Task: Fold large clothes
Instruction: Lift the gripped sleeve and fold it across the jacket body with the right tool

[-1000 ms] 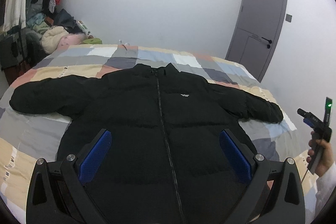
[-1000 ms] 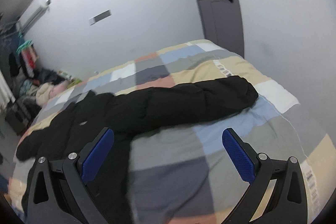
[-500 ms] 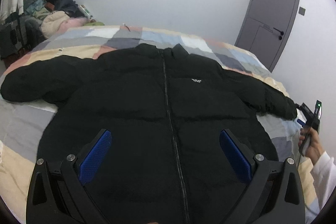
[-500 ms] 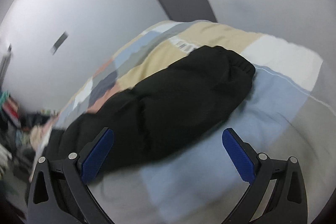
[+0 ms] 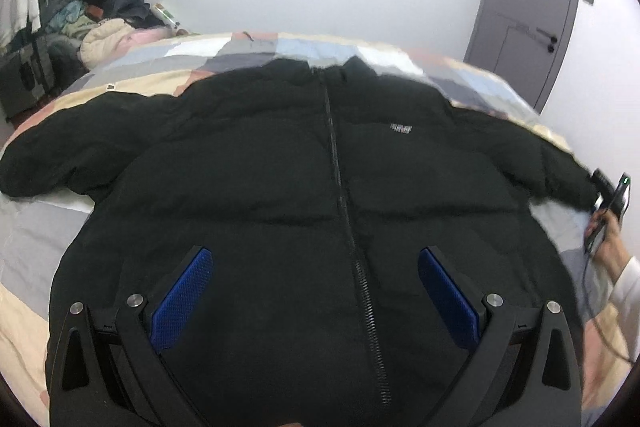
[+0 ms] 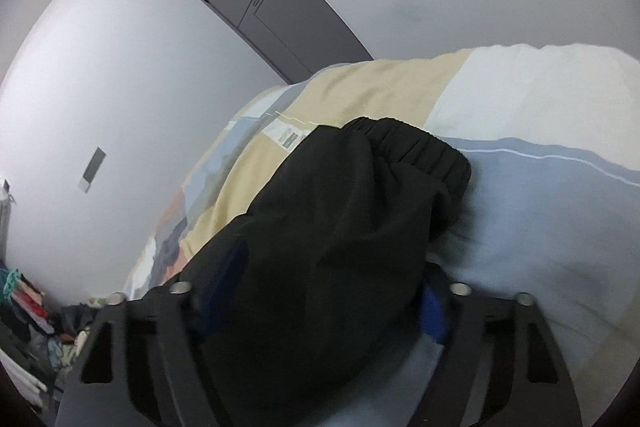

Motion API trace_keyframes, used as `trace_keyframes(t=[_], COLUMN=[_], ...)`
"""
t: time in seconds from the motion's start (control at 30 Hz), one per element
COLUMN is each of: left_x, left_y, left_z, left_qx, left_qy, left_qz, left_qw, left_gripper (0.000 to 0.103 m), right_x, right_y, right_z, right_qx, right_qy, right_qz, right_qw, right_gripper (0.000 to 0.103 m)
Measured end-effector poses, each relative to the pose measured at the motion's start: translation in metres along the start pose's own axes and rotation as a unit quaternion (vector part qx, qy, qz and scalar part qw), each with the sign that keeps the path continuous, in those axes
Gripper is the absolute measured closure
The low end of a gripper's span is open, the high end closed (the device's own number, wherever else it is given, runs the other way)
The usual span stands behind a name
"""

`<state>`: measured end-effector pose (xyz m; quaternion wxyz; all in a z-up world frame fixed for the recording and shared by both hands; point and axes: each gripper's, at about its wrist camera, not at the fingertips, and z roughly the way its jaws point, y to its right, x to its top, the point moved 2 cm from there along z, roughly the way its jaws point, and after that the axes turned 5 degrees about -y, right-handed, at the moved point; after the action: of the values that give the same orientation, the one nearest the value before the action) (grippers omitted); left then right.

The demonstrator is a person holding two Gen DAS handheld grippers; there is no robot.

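Note:
A large black puffer jacket [image 5: 320,195] lies face up and zipped on the bed, both sleeves spread out. My left gripper [image 5: 316,291] hovers open above its lower front, empty. In the right wrist view the jacket's right sleeve [image 6: 340,227] with its ribbed cuff [image 6: 420,147] fills the space between the fingers of my right gripper [image 6: 320,303]. The fingers stand either side of the sleeve; the blue pads are partly hidden by fabric. The right gripper also shows in the left wrist view [image 5: 608,195] at the sleeve end.
The bed has a patchwork cover [image 6: 540,187] in beige, blue, grey and white. A grey door [image 5: 528,11] is at the back right. A pile of clothes [image 5: 104,31] and hanging garments stand at the back left.
My right gripper has moved in onto the sleeve end, which now sits between its fingers. My left gripper has moved closer over the jacket front.

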<state>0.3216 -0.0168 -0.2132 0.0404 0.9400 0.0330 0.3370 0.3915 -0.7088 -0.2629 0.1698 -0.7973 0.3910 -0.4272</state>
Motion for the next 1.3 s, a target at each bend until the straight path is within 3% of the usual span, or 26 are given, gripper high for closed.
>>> trace_keyframes(t=[0.03,0.07,0.17,0.23,0.5,0.8,1.07,1.3], left_x=[-0.001,-0.001,-0.002,-0.003,-0.006,-0.02,-0.027,-0.033], left_y=[-0.001,-0.002,-0.006,-0.009,-0.015,-0.014,-0.015,-0.032], left_z=[0.003,0.005,0.003,0.001,-0.021,-0.07,-0.11,-0.118], left_qx=[-0.003,-0.009,-0.007,-0.005,0.008,-0.021,0.0,-0.006], left_qy=[-0.005,-0.009,-0.003,0.005,0.031,0.049,0.106,0.099], left_qz=[-0.002,-0.006,-0.008,-0.009,-0.008,0.011,0.035,0.032], left_qw=[1.0,0.9999,0.9999,0.9999,0.9995,0.9985,0.9937,0.9946], left_gripper=[0.0,0.0,0.0,0.0,0.0,0.0,0.0,0.0], right_x=[0.0,0.001,0.005,0.009,0.038,0.047,0.019,-0.036], right_y=[0.002,0.002,-0.004,-0.014,-0.061,-0.176,-0.277,-0.366], right_z=[0.0,-0.002,-0.006,-0.017,-0.089,-0.17,-0.227,-0.248], right_qx=[0.002,0.01,0.011,0.01,0.036,0.071,0.108,0.143], right_qy=[-0.002,-0.004,-0.015,-0.017,0.013,0.04,0.04,0.027], right_qz=[0.003,0.006,-0.008,-0.021,-0.037,-0.134,-0.211,-0.301], right_qw=[1.0,1.0,1.0,1.0,0.999,0.988,0.971,0.942], right_gripper=[0.068,0.08,0.094,0.096,0.099,0.099,0.099,0.099])
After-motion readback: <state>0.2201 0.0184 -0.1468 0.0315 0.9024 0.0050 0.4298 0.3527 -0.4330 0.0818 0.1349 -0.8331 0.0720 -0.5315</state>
